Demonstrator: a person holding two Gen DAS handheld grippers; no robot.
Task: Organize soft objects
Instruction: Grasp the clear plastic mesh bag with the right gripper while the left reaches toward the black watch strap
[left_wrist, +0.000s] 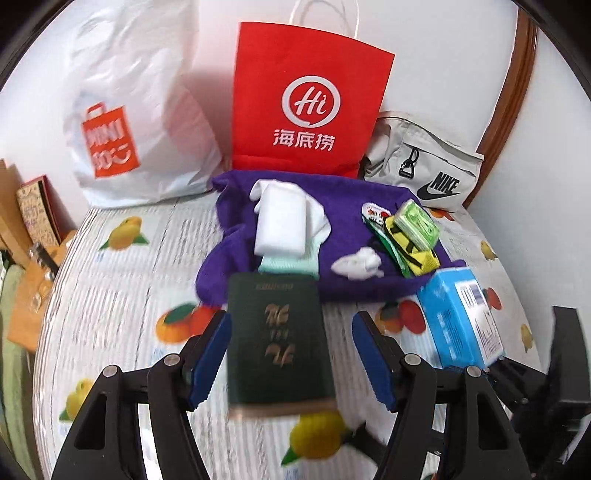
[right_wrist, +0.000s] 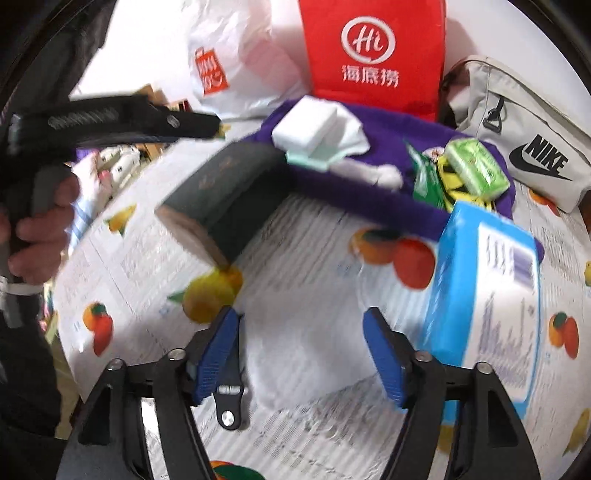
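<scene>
A purple cloth (left_wrist: 343, 206) lies at the back of the fruit-print table (left_wrist: 122, 306). On it rest a white sponge block (left_wrist: 280, 225) over a white and mint sock (left_wrist: 291, 262), a crumpled white tissue (left_wrist: 358, 264) and green and yellow packets (left_wrist: 413, 232). A dark green book (left_wrist: 277, 339) lies in front of the cloth. My left gripper (left_wrist: 291, 358) is open, its blue pads either side of the book, not touching. My right gripper (right_wrist: 303, 354) is open and empty over the table, left of a blue box (right_wrist: 484, 295). The book (right_wrist: 221, 192) and cloth (right_wrist: 369, 199) also show in the right wrist view.
A red paper bag (left_wrist: 306, 99), a white plastic shopping bag (left_wrist: 136, 110) and a grey Nike pouch (left_wrist: 424, 162) stand along the back wall. The blue box (left_wrist: 461, 317) sits at the right. Boxes (left_wrist: 33, 218) crowd the left edge. A hand holds the left gripper's handle (right_wrist: 40, 218).
</scene>
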